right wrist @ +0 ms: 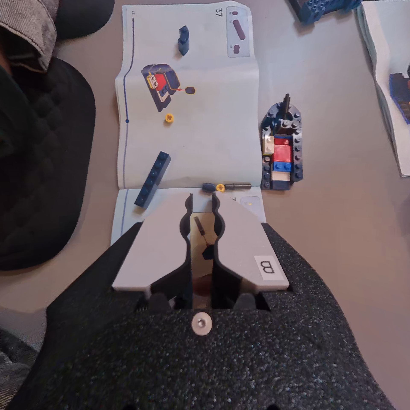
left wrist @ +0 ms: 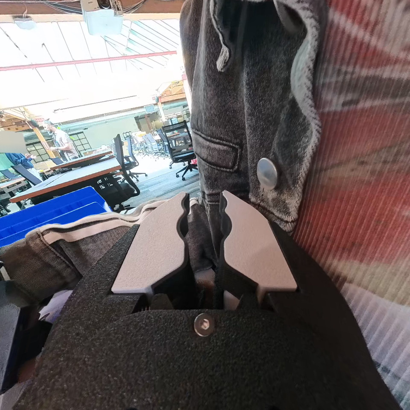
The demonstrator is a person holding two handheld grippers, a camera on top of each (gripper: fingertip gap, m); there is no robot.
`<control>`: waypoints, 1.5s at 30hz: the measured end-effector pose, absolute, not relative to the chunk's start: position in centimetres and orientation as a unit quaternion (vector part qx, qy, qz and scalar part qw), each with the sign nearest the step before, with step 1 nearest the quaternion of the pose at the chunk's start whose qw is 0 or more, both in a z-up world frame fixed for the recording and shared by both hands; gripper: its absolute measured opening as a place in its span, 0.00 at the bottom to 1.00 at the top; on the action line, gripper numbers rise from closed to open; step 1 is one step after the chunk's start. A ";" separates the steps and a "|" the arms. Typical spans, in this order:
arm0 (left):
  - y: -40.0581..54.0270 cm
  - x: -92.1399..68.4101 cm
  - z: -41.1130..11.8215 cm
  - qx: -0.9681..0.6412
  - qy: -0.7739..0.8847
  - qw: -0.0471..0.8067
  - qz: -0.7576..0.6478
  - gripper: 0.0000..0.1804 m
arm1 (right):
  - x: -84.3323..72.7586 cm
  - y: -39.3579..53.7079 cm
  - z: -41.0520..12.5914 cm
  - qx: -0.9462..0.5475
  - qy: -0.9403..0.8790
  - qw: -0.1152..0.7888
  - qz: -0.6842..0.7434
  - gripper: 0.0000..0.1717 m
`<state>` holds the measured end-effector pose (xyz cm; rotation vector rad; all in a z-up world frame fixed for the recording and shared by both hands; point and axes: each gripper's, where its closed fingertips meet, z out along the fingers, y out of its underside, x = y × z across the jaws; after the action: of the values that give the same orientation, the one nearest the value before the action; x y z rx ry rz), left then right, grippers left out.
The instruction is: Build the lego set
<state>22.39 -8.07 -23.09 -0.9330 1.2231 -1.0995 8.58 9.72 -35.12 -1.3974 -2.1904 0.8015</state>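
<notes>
In the left wrist view, a blue bin (left wrist: 51, 213) sits at the left edge with desks (left wrist: 73, 177) and office chairs (left wrist: 179, 144) behind it. At centre the left gripper (left wrist: 204, 199) points up at a grey denim jacket (left wrist: 239, 111); its jaws stand narrowly apart with denim in the gap, and whether the pads press on it cannot be told. A metal button (left wrist: 267, 170) lies right of the tips, and red ribbed fabric (left wrist: 359, 155) fills the right side. In the right wrist view, a black pad (right wrist: 44, 166) lies at left on the table (right wrist: 332, 244). An open booklet (right wrist: 199, 144) at centre carries a long navy brick (right wrist: 153, 179), a yellow ring (right wrist: 169, 117) and a curved navy brick (right wrist: 183, 40). The right gripper (right wrist: 202, 196), bottom centre, is narrowly parted and grips nothing; just beyond its tips lie a navy stud (right wrist: 208, 186), a yellow bush (right wrist: 220, 187) and a black pin (right wrist: 238, 186). A brick model (right wrist: 281, 148) stands right of the booklet.
</notes>
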 end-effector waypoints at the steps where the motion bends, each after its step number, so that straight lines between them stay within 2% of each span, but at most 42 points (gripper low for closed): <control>1: -8.1 22.4 -23.1 -0.400 0.524 0.586 -0.471 0.14 | 8.5 9.9 -35.0 -0.503 -0.784 0.215 0.292 0.09; 8: -8.1 22.4 -23.2 -0.398 0.529 0.585 -0.468 0.14 | 7.6 10.6 -34.5 -0.489 -0.776 0.260 0.302 0.03; 18: -8.1 22.5 -23.3 -0.396 0.535 0.585 -0.463 0.14 | 8.1 9.1 -34.9 -0.483 -0.788 0.213 0.317 0.01; 28: -7.9 22.4 -23.3 -0.396 0.535 0.585 -0.464 0.14 | 7.9 9.9 -34.8 -0.491 -0.782 0.235 0.305 0.09; 37: -7.7 22.3 -23.3 -0.396 0.537 0.584 -0.463 0.14 | 8.6 8.7 -34.9 -0.493 -0.783 0.191 0.329 0.06; 45: -7.7 22.3 -23.4 -0.394 0.540 0.585 -0.460 0.14 | 8.0 8.8 -34.8 -0.489 -0.763 0.197 0.374 0.11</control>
<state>22.30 -7.74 -23.39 -0.9190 1.2595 -1.0730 8.02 8.83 -34.84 -1.3706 -2.1358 1.0468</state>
